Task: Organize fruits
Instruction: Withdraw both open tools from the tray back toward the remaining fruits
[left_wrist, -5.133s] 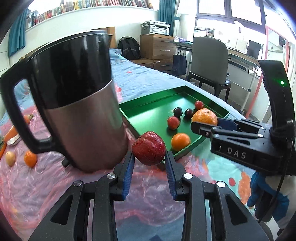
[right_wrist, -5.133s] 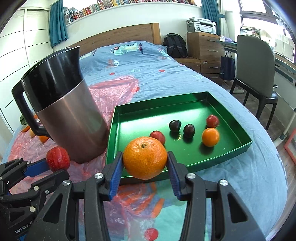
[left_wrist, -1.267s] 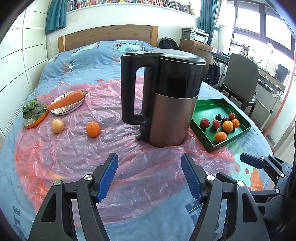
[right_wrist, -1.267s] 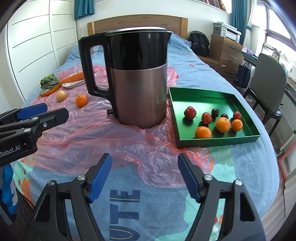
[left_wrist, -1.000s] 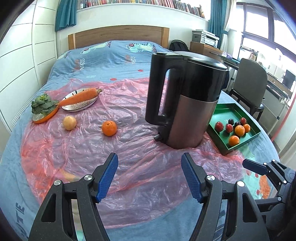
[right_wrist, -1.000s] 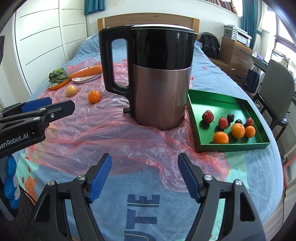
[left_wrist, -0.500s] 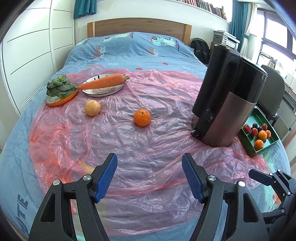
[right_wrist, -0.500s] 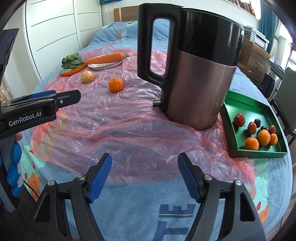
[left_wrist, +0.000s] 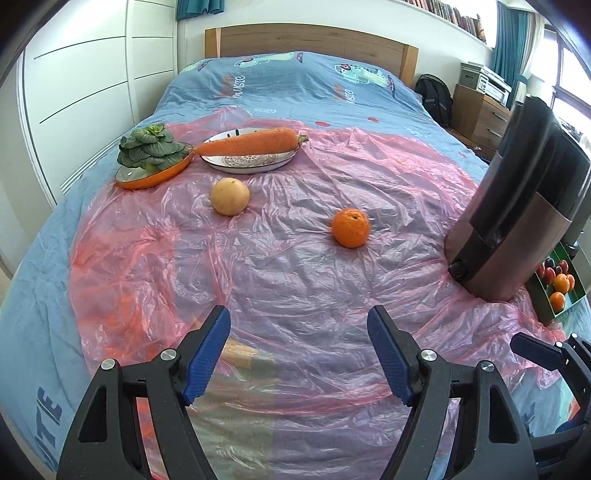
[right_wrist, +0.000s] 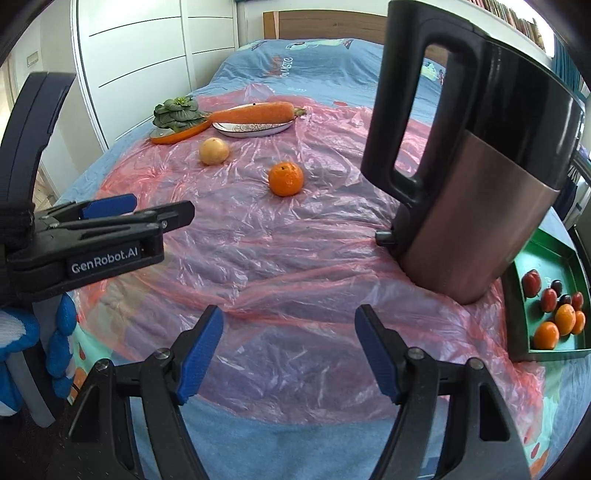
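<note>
L claw (left_wrist: 298, 356) opening, empty, above orange (left_wrist: 350, 227)

My left gripper (right_wrist: 110, 214) carries "GenRobot.AI" in white on its black side. The blue bedcover (left_wrist: 295, 74) shows "USTE" at the far end and "UTE" at my near left.

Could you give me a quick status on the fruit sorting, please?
Left tongs opening, right tongs open, both empty. Orange and yellow fruit loose on plastic sheet. Kettle between them and green tray.
</note>
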